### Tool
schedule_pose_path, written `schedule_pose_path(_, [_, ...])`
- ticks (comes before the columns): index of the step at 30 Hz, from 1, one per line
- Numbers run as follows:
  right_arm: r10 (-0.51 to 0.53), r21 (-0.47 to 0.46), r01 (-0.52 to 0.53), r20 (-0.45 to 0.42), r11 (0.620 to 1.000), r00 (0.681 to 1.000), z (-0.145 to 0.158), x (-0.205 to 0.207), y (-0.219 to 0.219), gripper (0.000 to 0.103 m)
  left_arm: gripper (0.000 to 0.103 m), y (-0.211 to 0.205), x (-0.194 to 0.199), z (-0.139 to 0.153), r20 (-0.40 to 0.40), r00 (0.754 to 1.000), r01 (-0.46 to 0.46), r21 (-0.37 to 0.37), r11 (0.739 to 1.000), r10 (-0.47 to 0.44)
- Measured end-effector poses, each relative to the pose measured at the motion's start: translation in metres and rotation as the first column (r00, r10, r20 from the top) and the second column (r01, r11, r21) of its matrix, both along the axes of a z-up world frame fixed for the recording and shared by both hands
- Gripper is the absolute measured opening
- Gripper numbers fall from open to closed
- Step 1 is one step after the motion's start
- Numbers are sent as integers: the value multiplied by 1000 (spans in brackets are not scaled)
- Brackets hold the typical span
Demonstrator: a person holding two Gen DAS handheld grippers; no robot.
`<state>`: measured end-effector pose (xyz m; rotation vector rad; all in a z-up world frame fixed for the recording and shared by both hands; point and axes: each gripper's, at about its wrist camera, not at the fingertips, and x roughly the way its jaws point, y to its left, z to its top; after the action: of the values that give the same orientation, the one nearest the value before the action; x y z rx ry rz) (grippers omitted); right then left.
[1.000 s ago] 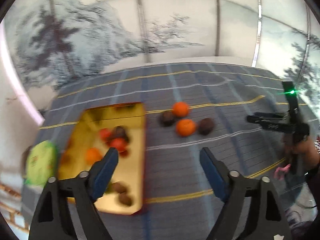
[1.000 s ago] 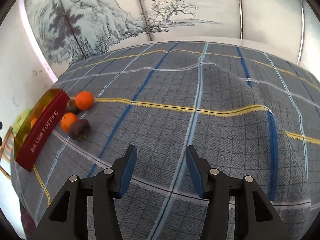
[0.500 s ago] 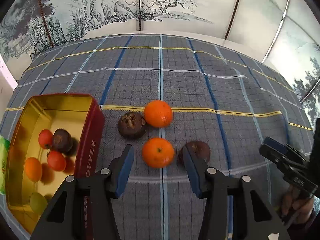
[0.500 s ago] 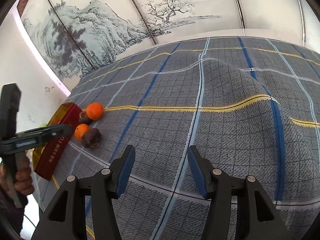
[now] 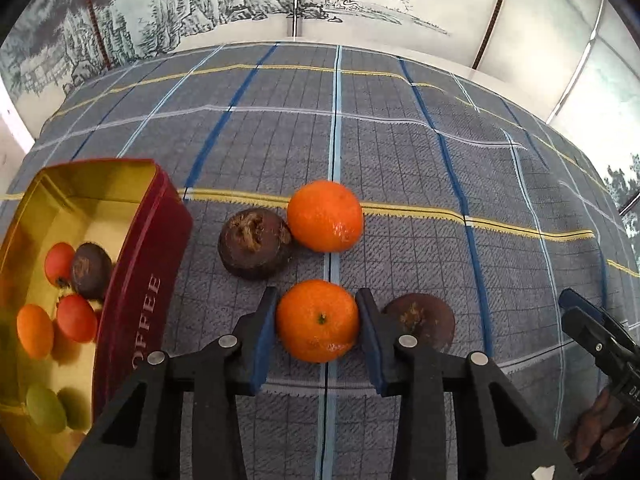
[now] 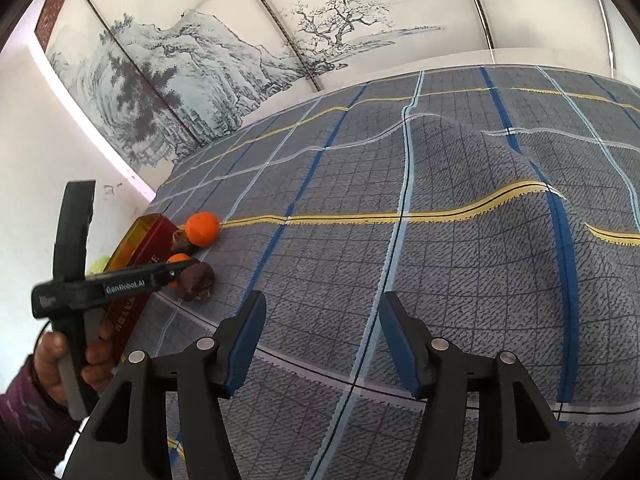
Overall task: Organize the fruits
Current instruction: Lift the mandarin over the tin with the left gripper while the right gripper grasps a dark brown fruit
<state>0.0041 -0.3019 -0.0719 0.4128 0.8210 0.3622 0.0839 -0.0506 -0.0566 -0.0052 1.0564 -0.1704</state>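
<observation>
In the left wrist view, my left gripper (image 5: 317, 296) points down at the plaid cloth. Its jaws are closing, with both blue pads against the sides of the near orange (image 5: 317, 322). A second orange (image 5: 325, 216) and a dark brown fruit (image 5: 254, 248) lie just beyond it, and another dark fruit (image 5: 420, 320) sits right of the right finger. The red and gold tin (image 5: 148, 272) at the left holds several small fruits. My right gripper (image 6: 322, 304) hovers over bare cloth far to the right, its jaws opening with nothing between them.
The cloth rises in a wrinkled ridge (image 6: 440, 140) ahead of the right gripper. A painted panel wall (image 6: 240, 60) backs the table. A hand (image 6: 52, 360) grips the left tool beside the tin, and something green (image 6: 100, 266) shows beyond the tin.
The left gripper swung from over the tin to the loose fruits, came down, and its jaws narrowed onto the near orange. The right gripper's jaws widened a little and it rolled slightly.
</observation>
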Motion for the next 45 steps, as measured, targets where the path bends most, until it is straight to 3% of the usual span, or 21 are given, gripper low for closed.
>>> schedule_pose_path(6, [-1, 5, 1, 0, 1000, 1000, -1, 1, -1, 60, 33, 19, -25, 22, 21, 998, -57, -95, 994, 60])
schedule_pose_path(13, [-2, -38, 2, 0, 999, 1000, 1, 1, 4, 60, 33, 38, -60, 51, 66, 995, -71, -118, 991, 79])
schedule_pose_path(18, [-1, -134, 1, 1, 991, 1000, 4, 1, 18, 60, 34, 52, -79, 63, 90, 992, -76, -128, 989, 88])
schedule_pose_path(22, [58, -118, -56, 14, 991, 998, 14, -1, 36, 60, 34, 65, -87, 70, 103, 989, -90, -143, 986, 105])
schedule_pose_path(29, [237, -212, -215, 82, 953, 968, 36, 5, 93, 60, 34, 80, -98, 76, 113, 985, -111, -162, 981, 130])
schedule_pose_path(36, [343, -307, -312, 50, 899, 938, 28, 26, 141, 60, 34, 91, -104, 81, 124, 981, -131, -167, 977, 152])
schedule_pose_path(40, [361, -316, -337, 18, 887, 932, 19, 37, 152, 60, 34, 103, -107, 84, 131, 976, -152, -166, 974, 175])
schedule_pose_path(41, [368, -316, -346, 11, 883, 930, 17, 39, 155, 60, 34, 106, -108, 84, 132, 975, -159, -165, 973, 181])
schedule_pose_path(43, [372, -338, -351, -2, 873, 928, 13, 41, 161, 42, 34, 112, -109, 84, 132, 972, -174, -162, 971, 196])
schedule_pose_path(45, [378, -355, -352, 5, 866, 926, 14, 40, 164, 42, 34, 118, -110, 82, 135, 969, -185, -147, 972, 205])
